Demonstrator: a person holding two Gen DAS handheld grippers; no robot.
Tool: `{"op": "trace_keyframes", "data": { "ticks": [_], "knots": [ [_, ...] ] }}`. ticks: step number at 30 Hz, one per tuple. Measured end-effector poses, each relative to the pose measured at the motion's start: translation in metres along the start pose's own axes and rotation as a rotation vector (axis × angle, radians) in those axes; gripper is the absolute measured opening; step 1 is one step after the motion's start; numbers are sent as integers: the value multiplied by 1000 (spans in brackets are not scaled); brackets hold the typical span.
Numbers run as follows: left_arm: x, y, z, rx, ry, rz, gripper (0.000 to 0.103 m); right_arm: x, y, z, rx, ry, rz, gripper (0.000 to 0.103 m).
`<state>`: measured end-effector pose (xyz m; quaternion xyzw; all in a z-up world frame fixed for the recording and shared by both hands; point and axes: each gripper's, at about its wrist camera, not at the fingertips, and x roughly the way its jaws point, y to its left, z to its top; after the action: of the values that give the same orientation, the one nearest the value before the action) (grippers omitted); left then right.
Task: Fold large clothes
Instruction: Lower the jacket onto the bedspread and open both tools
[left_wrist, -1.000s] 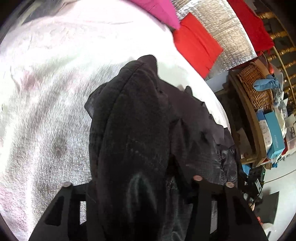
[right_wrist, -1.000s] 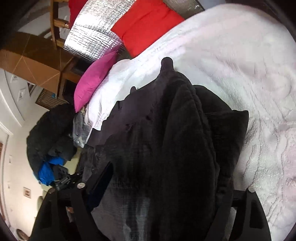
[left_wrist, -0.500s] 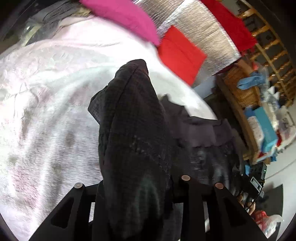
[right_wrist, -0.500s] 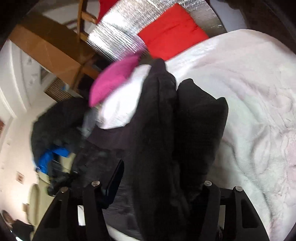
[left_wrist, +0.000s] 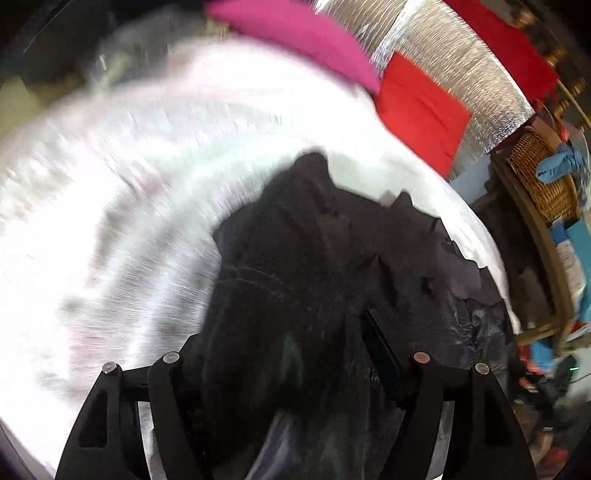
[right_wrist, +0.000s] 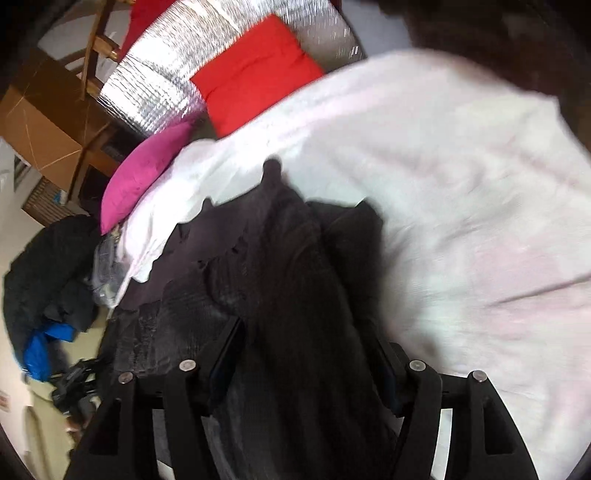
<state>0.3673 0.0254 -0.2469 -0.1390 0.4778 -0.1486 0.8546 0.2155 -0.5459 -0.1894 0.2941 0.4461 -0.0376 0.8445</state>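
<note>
A large black garment hangs bunched between the fingers of my left gripper, which is shut on it above a white bedspread. In the right wrist view the same black garment fills the space between the fingers of my right gripper, also shut on it. The cloth stretches between the two grippers and trails onto the bedspread. The fingertips are hidden by fabric.
A magenta pillow and a red cushion lie at the head of the bed against a silver foil panel. A wicker basket stands on shelving to the right. A dark and blue clothes pile lies on the floor.
Both grippers have swung over the bed with the garment held; the views are motion-blurred. The garment has dropped lower and spread more onto the bedspread.
</note>
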Motion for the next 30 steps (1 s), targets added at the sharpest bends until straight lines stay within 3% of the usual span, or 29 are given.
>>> {"op": "trace_keyframes", "data": {
  "ticks": [3, 7, 9, 18, 22, 26, 30],
  "knots": [
    [-35, -21, -16, 102, -150, 133, 81, -37, -5, -17, 12, -108, -45, 72],
    [-76, -49, -51, 211, -317, 201, 88, -77, 3, -45, -48, -249, -48, 72],
    [-88, -61, -67, 249, -361, 216, 89, -88, 18, -58, -116, -292, -26, 72],
    [-103, -81, -83, 315, -394, 199, 89, -76, 73, -92, -260, -303, 62, 72],
    [-99, -83, -86, 310, -390, 209, 89, -66, 90, -101, -304, -300, 56, 72],
    [-91, -86, -89, 319, -375, 228, 89, -39, 91, -100, -270, -232, 8, 72],
    [-58, -85, -92, 341, -281, 288, 89, 3, 86, -101, -261, -105, -143, 73]
  ]
}}
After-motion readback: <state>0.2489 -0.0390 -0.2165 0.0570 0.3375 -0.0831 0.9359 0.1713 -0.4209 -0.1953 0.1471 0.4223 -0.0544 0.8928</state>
